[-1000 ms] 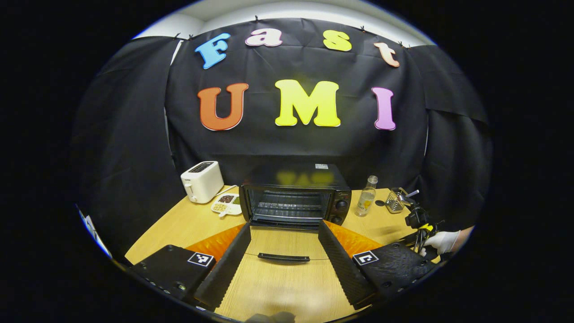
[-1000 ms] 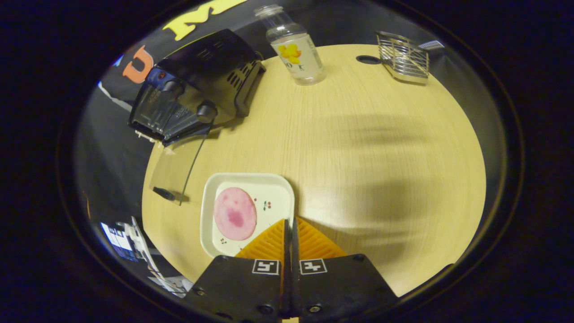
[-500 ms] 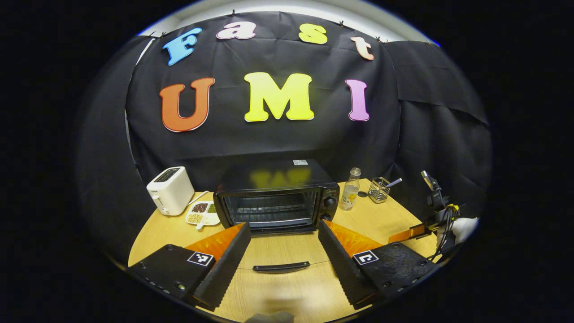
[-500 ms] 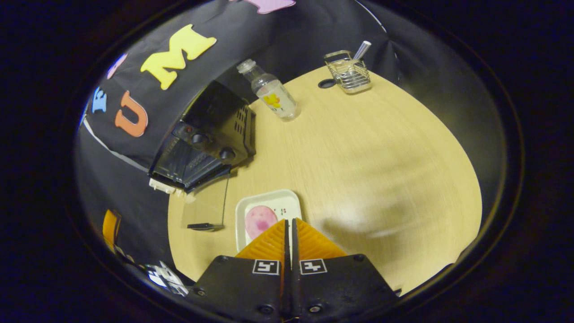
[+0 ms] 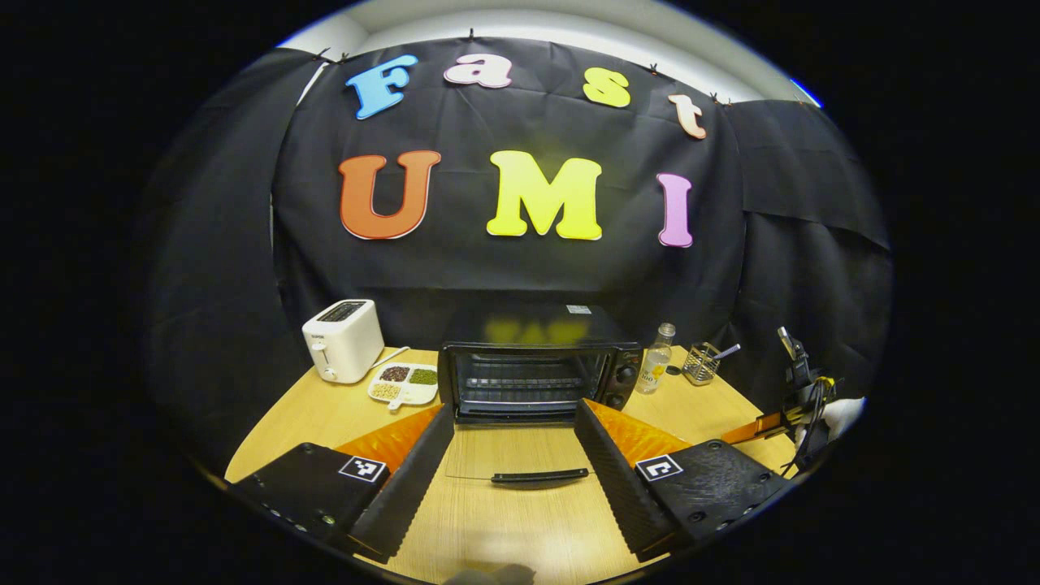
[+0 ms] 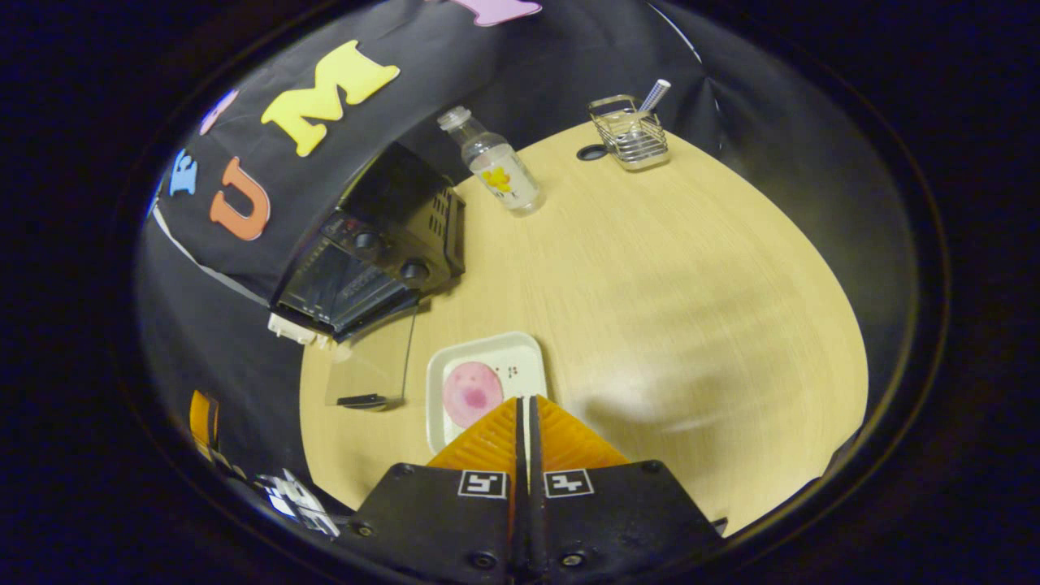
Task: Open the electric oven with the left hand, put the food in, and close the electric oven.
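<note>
Even overhead light falls on the wooden table in the left gripper view, sharp at centre, while fisheye distortion bends the table's edge. The oven's glossy top mirrors a blurred yellow patch. The right gripper view is dimmer, with a warm cast; soft, smeared shadows lie across the tabletop, and detail fades into darkness toward the curved edges.
</note>
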`<state>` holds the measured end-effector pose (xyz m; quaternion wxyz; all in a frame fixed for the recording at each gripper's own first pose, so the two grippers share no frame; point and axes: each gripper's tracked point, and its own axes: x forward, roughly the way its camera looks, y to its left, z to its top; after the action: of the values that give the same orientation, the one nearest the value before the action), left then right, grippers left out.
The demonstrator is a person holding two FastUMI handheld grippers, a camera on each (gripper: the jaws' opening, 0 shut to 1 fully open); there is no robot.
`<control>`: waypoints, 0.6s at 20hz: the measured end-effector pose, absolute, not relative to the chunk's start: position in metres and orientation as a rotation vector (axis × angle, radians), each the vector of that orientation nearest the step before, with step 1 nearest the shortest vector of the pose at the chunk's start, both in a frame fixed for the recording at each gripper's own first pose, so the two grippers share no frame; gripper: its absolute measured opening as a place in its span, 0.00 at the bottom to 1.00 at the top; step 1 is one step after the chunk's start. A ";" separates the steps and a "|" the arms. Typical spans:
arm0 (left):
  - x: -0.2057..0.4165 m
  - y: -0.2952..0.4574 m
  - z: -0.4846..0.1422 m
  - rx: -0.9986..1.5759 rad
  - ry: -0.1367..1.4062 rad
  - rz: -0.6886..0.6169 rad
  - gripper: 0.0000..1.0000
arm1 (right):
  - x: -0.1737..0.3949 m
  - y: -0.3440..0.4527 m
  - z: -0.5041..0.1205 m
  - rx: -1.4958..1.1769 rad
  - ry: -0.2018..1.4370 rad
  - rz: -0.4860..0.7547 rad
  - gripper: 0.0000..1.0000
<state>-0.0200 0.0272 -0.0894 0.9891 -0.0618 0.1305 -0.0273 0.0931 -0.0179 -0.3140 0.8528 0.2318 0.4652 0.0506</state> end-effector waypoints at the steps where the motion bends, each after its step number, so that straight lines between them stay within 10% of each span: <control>1: -0.023 0.032 -0.088 -0.114 0.259 -0.042 0.95 | 0.094 -0.015 -0.321 0.507 1.014 0.101 0.09; 12: -0.025 0.033 -0.089 -0.089 0.261 -0.046 0.95 | 0.110 0.001 -0.375 0.475 1.273 0.069 0.20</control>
<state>-0.0248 0.0332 -0.0888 0.9903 -0.0444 0.1299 -0.0228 0.1096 0.0009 -0.3751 0.7774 0.2198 0.5884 0.0321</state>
